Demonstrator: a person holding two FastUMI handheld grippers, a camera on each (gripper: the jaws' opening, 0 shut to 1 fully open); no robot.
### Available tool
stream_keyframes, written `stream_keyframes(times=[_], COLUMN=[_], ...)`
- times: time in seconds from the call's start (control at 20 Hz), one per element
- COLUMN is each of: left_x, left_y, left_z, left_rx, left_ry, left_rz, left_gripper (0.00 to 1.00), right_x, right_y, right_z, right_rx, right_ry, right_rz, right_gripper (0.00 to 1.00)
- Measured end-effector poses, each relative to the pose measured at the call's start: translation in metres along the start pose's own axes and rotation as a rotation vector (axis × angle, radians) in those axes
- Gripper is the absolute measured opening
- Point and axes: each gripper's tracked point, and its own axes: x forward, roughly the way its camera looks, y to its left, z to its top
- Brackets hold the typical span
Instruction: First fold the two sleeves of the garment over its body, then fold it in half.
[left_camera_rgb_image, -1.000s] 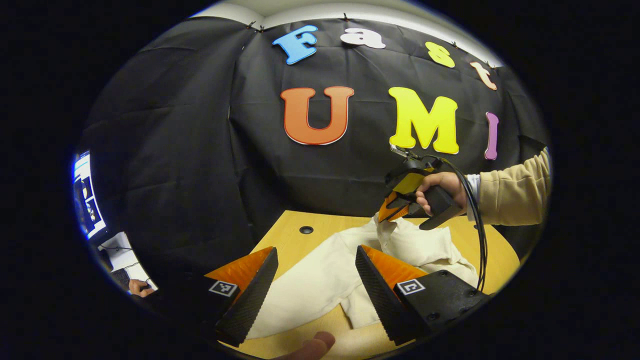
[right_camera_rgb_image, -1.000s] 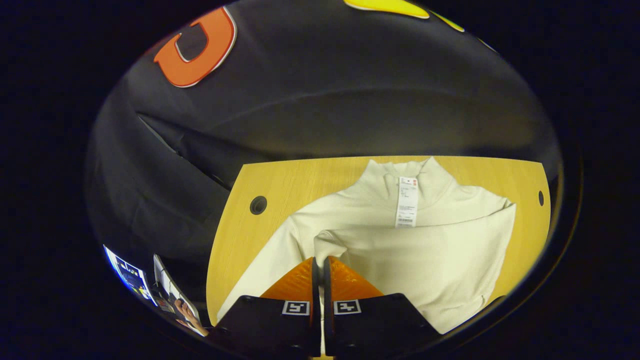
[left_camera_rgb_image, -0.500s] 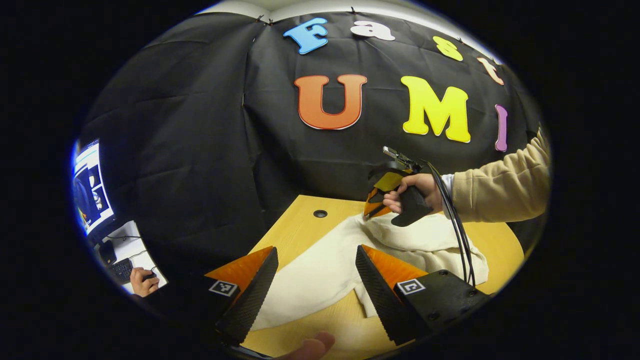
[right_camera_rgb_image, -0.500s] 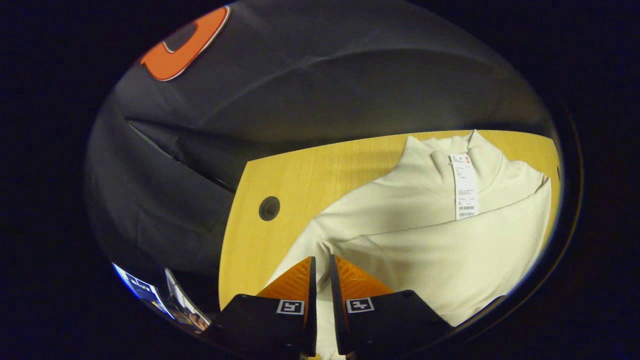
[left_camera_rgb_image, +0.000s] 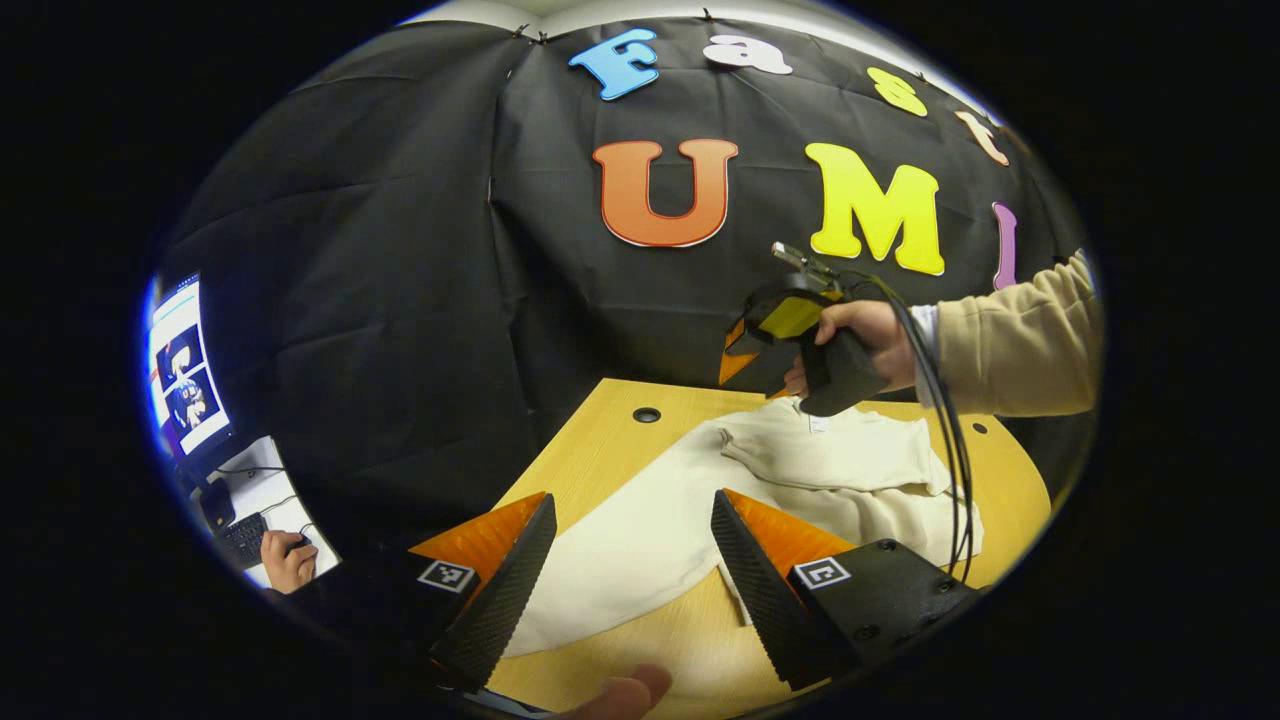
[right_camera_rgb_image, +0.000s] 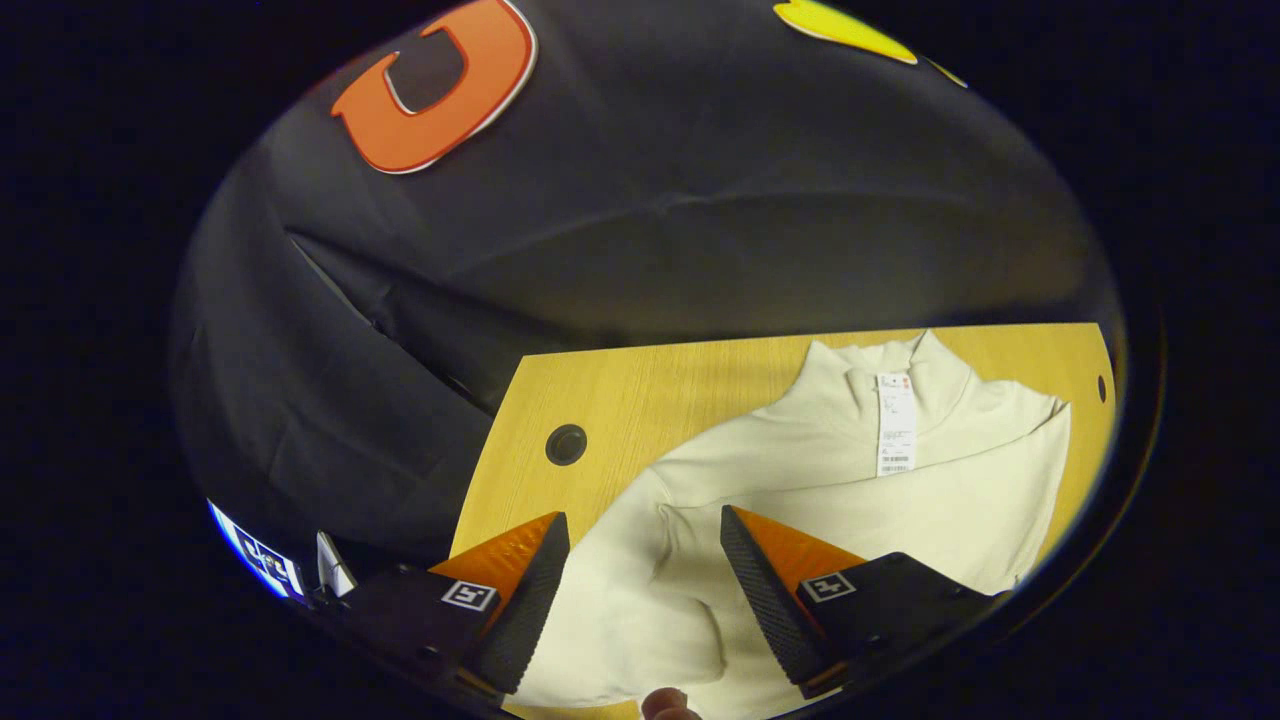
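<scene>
A cream long-sleeved garment (right_camera_rgb_image: 880, 500) lies flat on the wooden table (right_camera_rgb_image: 620, 400), collar and white label (right_camera_rgb_image: 895, 425) toward the wall. One sleeve (left_camera_rgb_image: 830, 455) lies folded across the body. The other sleeve (left_camera_rgb_image: 620, 555) stretches out toward my left gripper (left_camera_rgb_image: 632, 510), which hovers open above its end with nothing between the fingers. My right gripper (right_camera_rgb_image: 645, 525) is open over the folded sleeve's cuff (right_camera_rgb_image: 680, 570) and holds nothing. In the left gripper view the right gripper (left_camera_rgb_image: 745, 360) hangs in a hand above the garment's collar end, clear of the cloth.
A round cable hole (right_camera_rgb_image: 566, 444) sits in the table's bare left part, a smaller one (right_camera_rgb_image: 1100, 388) near the right edge. A black cable (left_camera_rgb_image: 955, 470) hangs from the right gripper over the garment. A monitor (left_camera_rgb_image: 180, 370) and a person's hand on a mouse (left_camera_rgb_image: 285, 560) are off to the left.
The right gripper has opened, let go of the sleeve and risen; that sleeve now lies flat across the body. The left gripper has stayed open and barely moved.
</scene>
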Motion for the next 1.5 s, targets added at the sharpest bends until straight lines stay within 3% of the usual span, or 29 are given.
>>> stream_keyframes(times=[0.05,0.1,0.35,0.8,0.85,0.9,1.0,1.2,1.5], left_x=[-0.001,-0.001,0.002,0.01,0.012,0.013,0.017,0.021,0.027], left_y=[0.003,0.008,0.034,0.05,0.054,0.056,0.063,0.083,0.097], left_z=[0.0,-0.003,-0.016,-0.052,-0.057,-0.063,-0.077,-0.111,-0.158], left_rx=[0.001,-0.001,-0.018,-0.154,-0.167,-0.178,-0.201,-0.263,-0.357], left_ry=[0.005,0.014,0.079,0.187,0.204,0.221,0.262,0.362,0.507], left_rz=[0.008,0.019,0.114,0.208,0.22,0.232,0.256,0.337,0.415], left_gripper=[0.99,0.99,0.99,1.0,1.0,1.0,1.0,0.99,1.0], right_x=[-0.014,-0.028,-0.13,-0.327,-0.35,-0.369,-0.408,-0.474,-0.515], right_y=[0.0,-0.002,-0.025,-0.154,-0.168,-0.182,-0.203,-0.235,-0.246], right_z=[0.006,0.013,0.058,0.117,0.121,0.123,0.122,0.102,0.041], right_rx=[-0.016,-0.023,-0.035,-0.14,-0.154,-0.165,-0.185,-0.178,-0.195], right_ry=[-0.017,-0.038,-0.218,-0.59,-0.635,-0.678,-0.756,-0.867,-0.86], right_rz=[0.002,-0.001,0.021,-0.172,-0.199,-0.225,-0.272,-0.343,-0.35], right_gripper=[0.9,0.95,0.95,0.95,0.89,0.9,0.95,0.95,0.92])
